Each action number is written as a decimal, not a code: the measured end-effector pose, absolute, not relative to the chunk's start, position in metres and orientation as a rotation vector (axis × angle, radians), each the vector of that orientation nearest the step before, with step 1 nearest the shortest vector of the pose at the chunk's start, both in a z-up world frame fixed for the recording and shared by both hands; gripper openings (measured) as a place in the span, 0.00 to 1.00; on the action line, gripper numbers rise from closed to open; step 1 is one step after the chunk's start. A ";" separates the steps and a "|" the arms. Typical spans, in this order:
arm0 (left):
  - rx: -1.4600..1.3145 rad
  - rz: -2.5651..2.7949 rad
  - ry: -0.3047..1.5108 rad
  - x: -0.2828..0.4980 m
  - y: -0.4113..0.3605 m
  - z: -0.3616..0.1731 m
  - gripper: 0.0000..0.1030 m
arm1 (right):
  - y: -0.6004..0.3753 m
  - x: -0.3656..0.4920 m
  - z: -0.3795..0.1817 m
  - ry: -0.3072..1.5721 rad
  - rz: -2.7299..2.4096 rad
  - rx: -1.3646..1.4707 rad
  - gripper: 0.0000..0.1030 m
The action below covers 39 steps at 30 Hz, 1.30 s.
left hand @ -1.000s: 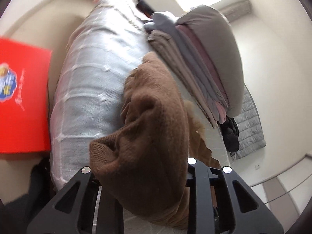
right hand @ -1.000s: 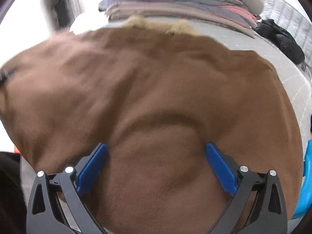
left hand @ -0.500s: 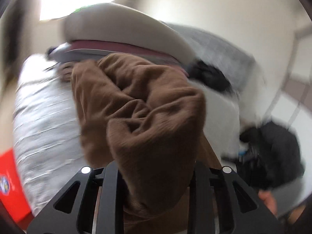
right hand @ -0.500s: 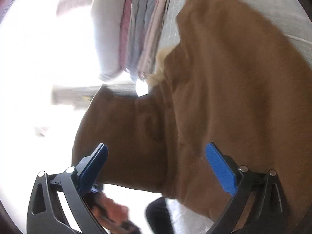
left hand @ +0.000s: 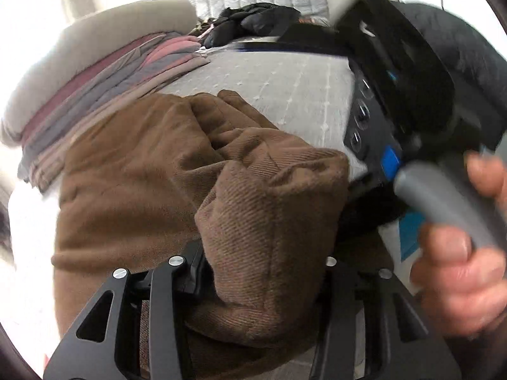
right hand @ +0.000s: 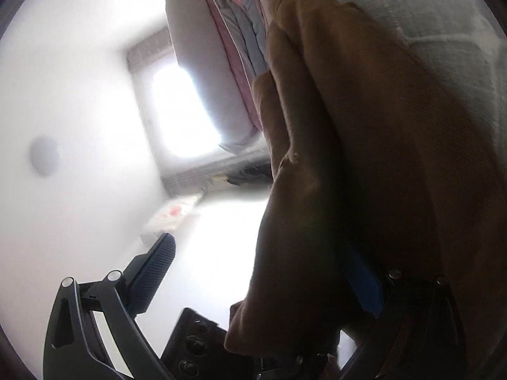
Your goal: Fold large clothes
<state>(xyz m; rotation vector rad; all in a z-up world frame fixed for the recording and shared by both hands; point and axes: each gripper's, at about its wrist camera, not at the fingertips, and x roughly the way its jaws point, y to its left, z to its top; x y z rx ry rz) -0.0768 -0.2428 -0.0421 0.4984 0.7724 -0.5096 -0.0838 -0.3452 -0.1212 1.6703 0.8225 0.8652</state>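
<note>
A large brown knit garment (left hand: 177, 171) lies bunched on the grey quilted bed (left hand: 285, 88). My left gripper (left hand: 263, 272) is shut on a thick fold of the brown garment, which bulges up between its black fingers. In the right wrist view the same brown garment (right hand: 380, 158) hangs across the right side. My right gripper (right hand: 266, 272) is open; its left finger (right hand: 152, 272) stands free in the air and its blue right finger (right hand: 364, 285) rests against the cloth. The right gripper's body and the hand holding it show in the left wrist view (left hand: 412, 126).
A stack of folded clothes under a beige cushion (left hand: 104, 72) sits on the bed beside the garment, also in the right wrist view (right hand: 234, 41). Dark clothing (left hand: 253, 22) lies at the bed's far end. A bright window (right hand: 180, 110) is behind.
My left gripper has swung round with the brown fold still in it, so the right gripper and hand now show beside it. My right gripper has tilted up toward the ceiling and window.
</note>
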 end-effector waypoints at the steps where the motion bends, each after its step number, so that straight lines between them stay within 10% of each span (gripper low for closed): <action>1: 0.540 -0.526 0.770 -0.086 -0.244 -0.041 0.50 | -0.346 -0.081 -0.115 0.851 0.859 1.626 0.93; 17: -0.088 -0.642 0.833 -0.072 -0.065 0.046 0.58 | -0.293 0.049 -0.055 1.267 0.675 0.814 0.93; 18: -0.133 -0.616 0.823 -0.065 -0.054 0.049 0.61 | -0.286 0.045 -0.045 1.209 0.675 0.725 0.87; 20: -0.190 -0.568 0.793 -0.043 -0.036 0.051 0.65 | -0.271 0.029 -0.038 1.189 0.602 0.597 0.37; 23: -0.260 -0.558 0.834 -0.009 -0.035 0.034 0.66 | -0.268 0.021 -0.026 1.139 0.555 0.500 0.28; 31: -0.360 -0.612 0.855 -0.003 -0.049 0.021 0.66 | -0.293 -0.040 0.039 0.938 0.586 0.485 0.22; 39: -0.332 -0.609 0.951 0.007 -0.054 -0.018 0.66 | -0.348 -0.040 -0.067 1.031 0.585 0.780 0.23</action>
